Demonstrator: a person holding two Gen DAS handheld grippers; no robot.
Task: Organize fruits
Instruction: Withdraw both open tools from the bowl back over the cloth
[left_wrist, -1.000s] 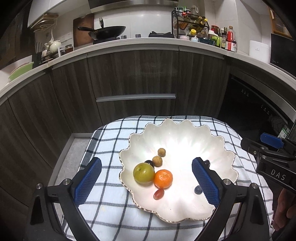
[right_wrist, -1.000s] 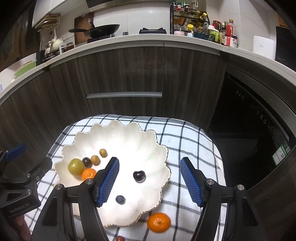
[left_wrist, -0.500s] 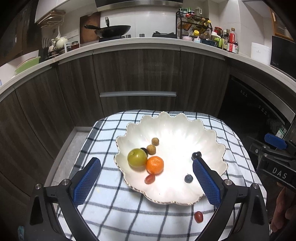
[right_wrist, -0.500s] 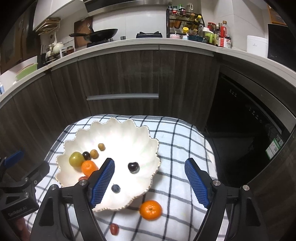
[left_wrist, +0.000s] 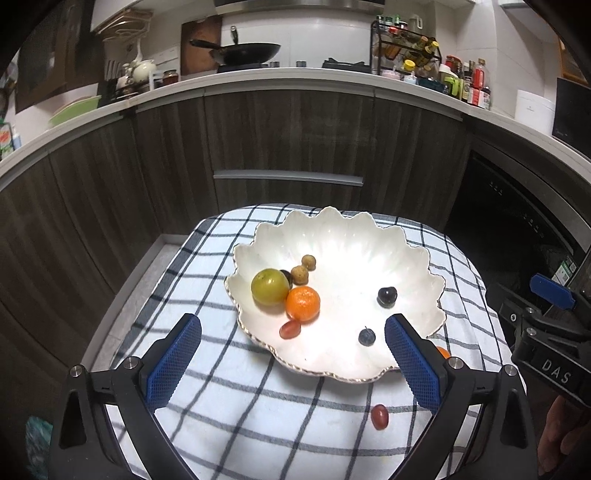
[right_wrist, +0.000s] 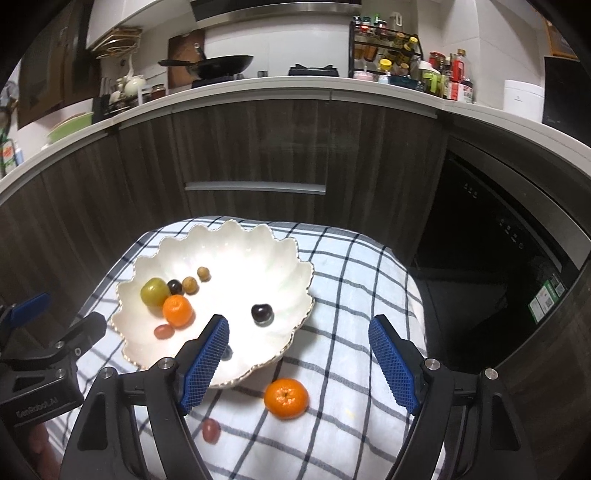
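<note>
Both grippers are hanging wide and empty – left (left_wrist: 291, 360), right (right_wrist: 299, 356), whose jaws have just been opening. A mandarin (right_wrist: 286, 398) is lying lower centre on the cloth (right_wrist: 351, 295), just outside the bowl (right_wrist: 236, 258) – a grape (right_wrist: 211, 430) lying lower left of it.

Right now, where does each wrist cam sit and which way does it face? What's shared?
Left wrist: on the left gripper, tilted down at the scalloped bowl; own blue pads open and empty, right gripper at the right edge.
Right wrist: on the right gripper, tilted down at the loose mandarin on the checked cloth; own pads open and empty, left gripper at the left edge.
Shared: bowl, cloth, loose grape, kitchen counter.
</note>
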